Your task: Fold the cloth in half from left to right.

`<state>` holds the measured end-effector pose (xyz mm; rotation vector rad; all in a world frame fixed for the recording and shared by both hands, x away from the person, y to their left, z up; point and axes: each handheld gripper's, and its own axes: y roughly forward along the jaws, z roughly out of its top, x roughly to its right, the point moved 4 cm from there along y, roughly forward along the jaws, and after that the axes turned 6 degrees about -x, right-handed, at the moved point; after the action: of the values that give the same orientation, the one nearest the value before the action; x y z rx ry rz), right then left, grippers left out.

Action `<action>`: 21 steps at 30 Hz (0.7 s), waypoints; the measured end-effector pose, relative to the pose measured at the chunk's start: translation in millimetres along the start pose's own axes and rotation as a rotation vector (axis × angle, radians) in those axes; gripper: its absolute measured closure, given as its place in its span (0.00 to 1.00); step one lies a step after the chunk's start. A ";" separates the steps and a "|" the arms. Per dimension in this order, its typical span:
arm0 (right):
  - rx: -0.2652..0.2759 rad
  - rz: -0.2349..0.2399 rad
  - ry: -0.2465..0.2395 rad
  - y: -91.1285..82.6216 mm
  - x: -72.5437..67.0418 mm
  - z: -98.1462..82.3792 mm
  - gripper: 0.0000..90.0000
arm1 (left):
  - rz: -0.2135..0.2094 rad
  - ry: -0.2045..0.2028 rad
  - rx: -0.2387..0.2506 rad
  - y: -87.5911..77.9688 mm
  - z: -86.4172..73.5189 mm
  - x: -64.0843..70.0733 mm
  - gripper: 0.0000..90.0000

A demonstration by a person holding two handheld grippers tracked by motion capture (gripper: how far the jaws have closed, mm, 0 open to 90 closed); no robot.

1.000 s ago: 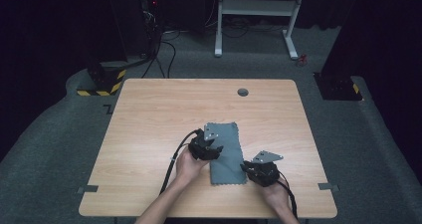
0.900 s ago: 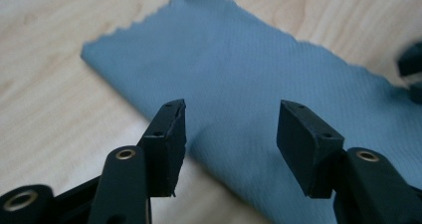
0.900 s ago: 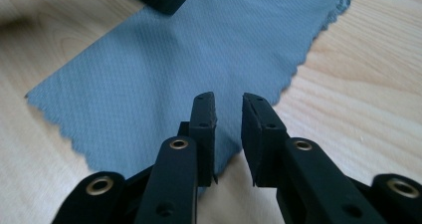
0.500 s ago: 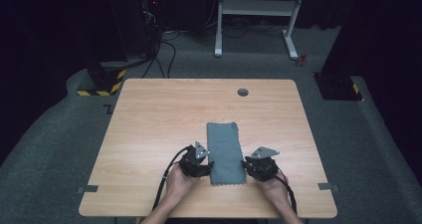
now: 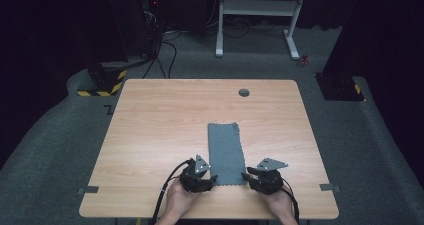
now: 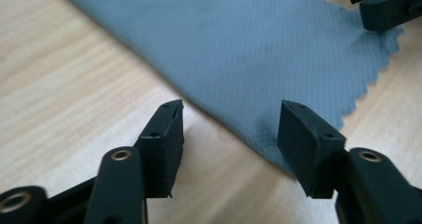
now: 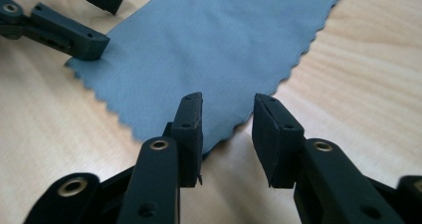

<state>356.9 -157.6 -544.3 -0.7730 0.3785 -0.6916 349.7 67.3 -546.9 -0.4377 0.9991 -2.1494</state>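
Two grippers flank the grey cloth lying flat on the table: left gripper at its near-left corner, jaws apart, right gripper at its near-right corner, jaws just opening, neither pinching it

No legible text, label, brand or number appears on any surface. The sole sign-like marking is the black-and-yellow hazard striping on a dark base standing on the floor beyond the counter's far left corner.
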 end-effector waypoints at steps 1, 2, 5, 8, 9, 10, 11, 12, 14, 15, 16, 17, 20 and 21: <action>-0.001 0.003 -0.002 -0.3 -0.8 -1.4 0.71 | -0.004 0.001 0.007 -1.2 -1.7 1.2 0.51; -0.008 0.005 0.002 -0.5 -2.9 -5.5 0.71 | -0.009 0.005 0.011 -3.4 -4.2 3.3 0.56; -0.006 0.000 0.000 -0.8 -5.4 -8.0 0.75 | -0.017 0.015 0.010 -5.8 -6.6 7.9 0.61; -0.014 -0.018 -0.040 -1.4 -11.4 -9.0 0.86 | -0.027 0.031 0.012 -7.4 -8.1 11.8 0.74; -0.014 -0.018 -0.040 -1.4 -11.4 -9.0 0.86 | -0.033 0.031 0.013 -7.5 -8.3 13.0 0.74; -0.011 -0.010 -0.045 -1.8 -13.5 -10.2 0.90 | -0.043 0.037 0.018 -7.5 -8.6 14.8 0.80; -0.011 -0.010 -0.045 -1.8 -13.5 -10.2 0.90 | -0.043 0.037 0.018 -7.5 -8.6 14.8 0.83; -0.008 -0.005 -0.043 -1.9 -13.6 -10.7 0.92 | -0.050 0.040 0.022 -7.5 -9.0 15.7 0.83; -0.003 0.020 -0.018 -2.5 -12.9 -12.2 0.96 | -0.074 0.044 0.024 -7.4 -9.3 16.0 0.91; -0.003 0.020 -0.018 -2.5 -12.9 -12.2 0.96 | -0.074 0.044 0.024 -7.4 -9.3 16.0 0.93; -0.007 0.015 -0.025 -2.6 -13.6 -12.1 0.97 | -0.083 0.046 0.022 -7.3 -9.1 15.7 0.93; -0.009 0.005 -0.033 -2.5 -15.4 -11.7 0.98 | -0.088 0.047 0.022 -7.2 -8.9 15.6 0.96; -0.010 -0.004 -0.035 -2.3 -16.8 -11.4 0.99 | -0.094 0.048 0.023 -7.4 -9.1 15.0 0.99; -0.007 -0.001 -0.035 -2.2 -16.5 -11.5 0.99 | -0.098 0.046 0.023 -7.5 -9.3 14.8 0.99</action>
<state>337.8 -153.2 -549.2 -0.7914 0.3488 -0.6776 330.9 64.7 -547.0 -0.4365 0.9950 -2.2656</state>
